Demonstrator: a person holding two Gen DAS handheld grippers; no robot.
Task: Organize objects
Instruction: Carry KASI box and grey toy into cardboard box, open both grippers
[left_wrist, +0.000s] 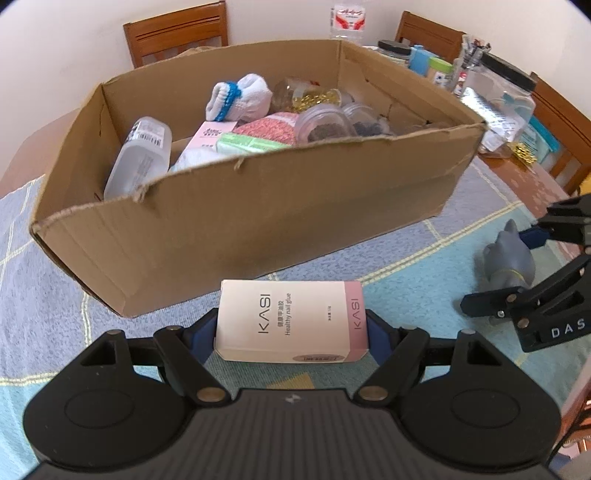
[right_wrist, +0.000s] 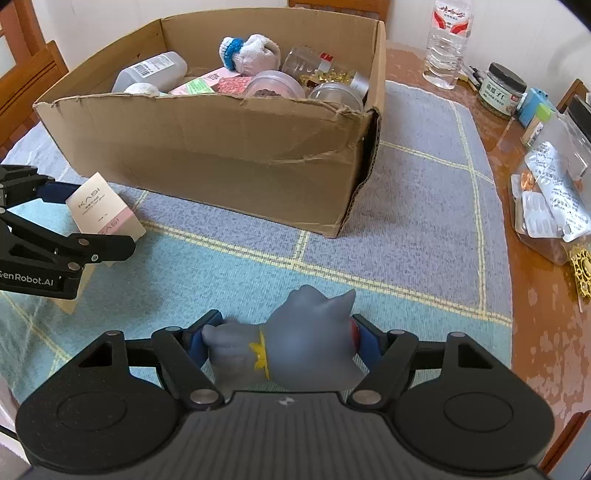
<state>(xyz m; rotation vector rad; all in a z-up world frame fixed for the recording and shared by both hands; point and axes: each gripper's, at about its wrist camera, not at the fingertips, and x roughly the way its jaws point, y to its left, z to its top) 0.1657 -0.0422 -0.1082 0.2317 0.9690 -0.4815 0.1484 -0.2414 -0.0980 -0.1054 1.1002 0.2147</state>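
My left gripper (left_wrist: 291, 332) is shut on a white and pink KASI nail glue box (left_wrist: 291, 317), held just in front of the near wall of a cardboard box (left_wrist: 258, 206). It also shows in the right wrist view (right_wrist: 103, 214). My right gripper (right_wrist: 284, 339) is shut on a grey toy figure with a yellow collar (right_wrist: 303, 343), over the blue checked cloth (right_wrist: 406, 221). The toy also shows in the left wrist view (left_wrist: 511, 258). The cardboard box (right_wrist: 221, 155) holds a clear bottle (left_wrist: 140, 155), a white and blue sock (left_wrist: 240, 96), jars and packets.
To the right on the wooden table stand a water bottle (right_wrist: 447, 44), a dark-lidded jar (right_wrist: 502, 88), a blue item (right_wrist: 532, 105), a clear container with blister packs (right_wrist: 550, 192) and a gold ornament (right_wrist: 581, 269). Wooden chairs (left_wrist: 177, 33) stand behind the table.
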